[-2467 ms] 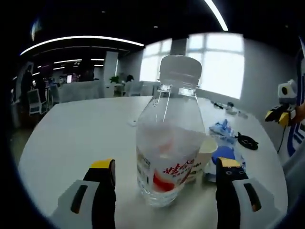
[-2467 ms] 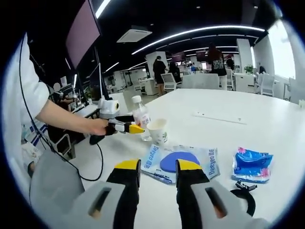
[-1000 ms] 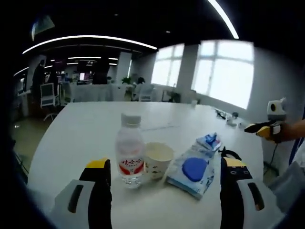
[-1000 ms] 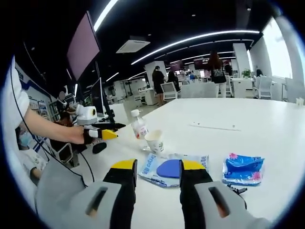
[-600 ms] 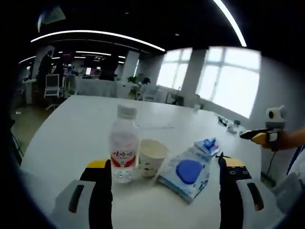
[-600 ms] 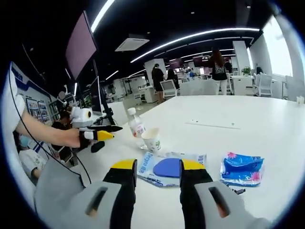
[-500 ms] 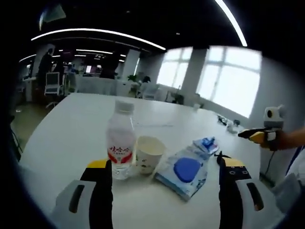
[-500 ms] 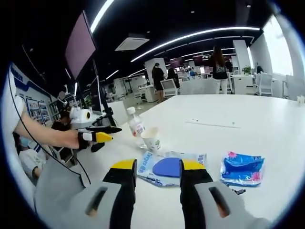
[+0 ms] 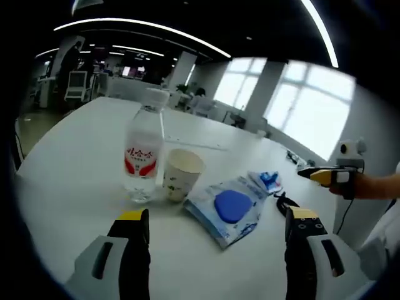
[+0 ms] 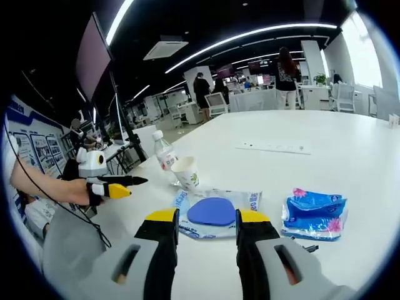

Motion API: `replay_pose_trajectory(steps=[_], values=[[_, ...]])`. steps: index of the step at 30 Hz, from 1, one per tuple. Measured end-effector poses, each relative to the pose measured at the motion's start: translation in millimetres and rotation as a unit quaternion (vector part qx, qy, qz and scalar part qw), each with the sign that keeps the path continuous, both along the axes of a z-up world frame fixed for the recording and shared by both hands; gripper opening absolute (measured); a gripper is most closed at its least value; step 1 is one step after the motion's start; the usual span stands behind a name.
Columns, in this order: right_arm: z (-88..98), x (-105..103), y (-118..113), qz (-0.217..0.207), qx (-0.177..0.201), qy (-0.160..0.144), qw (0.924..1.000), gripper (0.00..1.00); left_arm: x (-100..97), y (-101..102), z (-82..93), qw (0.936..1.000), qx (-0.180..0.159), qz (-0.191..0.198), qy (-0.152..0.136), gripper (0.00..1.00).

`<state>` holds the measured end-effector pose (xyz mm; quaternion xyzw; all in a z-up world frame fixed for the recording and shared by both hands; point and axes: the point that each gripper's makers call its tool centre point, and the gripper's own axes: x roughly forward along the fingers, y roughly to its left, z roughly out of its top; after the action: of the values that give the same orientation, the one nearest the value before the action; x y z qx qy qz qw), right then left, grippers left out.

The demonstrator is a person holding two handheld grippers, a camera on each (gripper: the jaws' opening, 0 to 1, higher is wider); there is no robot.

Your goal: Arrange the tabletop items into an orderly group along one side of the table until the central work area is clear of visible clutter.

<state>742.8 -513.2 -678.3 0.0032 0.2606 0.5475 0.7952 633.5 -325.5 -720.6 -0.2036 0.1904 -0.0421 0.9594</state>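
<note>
Spanning a bright open office, white table [image 9: 75,181] holds clutter.

Left gripper view: bottle [image 9: 143,150] upright on table [image 9: 69,162], cup [image 9: 180,174] touching or just beside it on its right. Flat pouch [image 9: 228,208] lies right of cup; tissue pack [image 9: 265,180] beyond pouch; a small item, poss. a clip [image 9: 285,202], beside it.
</note>
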Motion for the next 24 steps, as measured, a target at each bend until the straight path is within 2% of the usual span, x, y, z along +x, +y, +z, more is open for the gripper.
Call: replay_pose_trajectory(steps=[10, 15, 22, 24], values=[[-13.1, 17, -1, -0.005, -0.013, 0.009, 0.9999, 0.33, 4.0, -18, -14.2, 0.9992, -0.027, 0.018, 0.023, 0.83], [-26.9, 26, -2, -0.013, -0.028, 0.024, 0.9992, 0.33, 7.4, -29, -27.0, 0.9972, -0.053, 0.032, 0.042, 0.79], [-43.1, 33, -6, -0.014, -0.046, 0.039, 0.9981, 0.33, 12.3, -34, -45.1, 0.9942, -0.074, 0.049, 0.060, 0.76], [-46.5, 41, -6, -0.019, -0.045, 0.046, 0.9977, 0.33, 12.9, -37, -46.7, 0.9936, -0.078, 0.049, 0.064, 0.75]])
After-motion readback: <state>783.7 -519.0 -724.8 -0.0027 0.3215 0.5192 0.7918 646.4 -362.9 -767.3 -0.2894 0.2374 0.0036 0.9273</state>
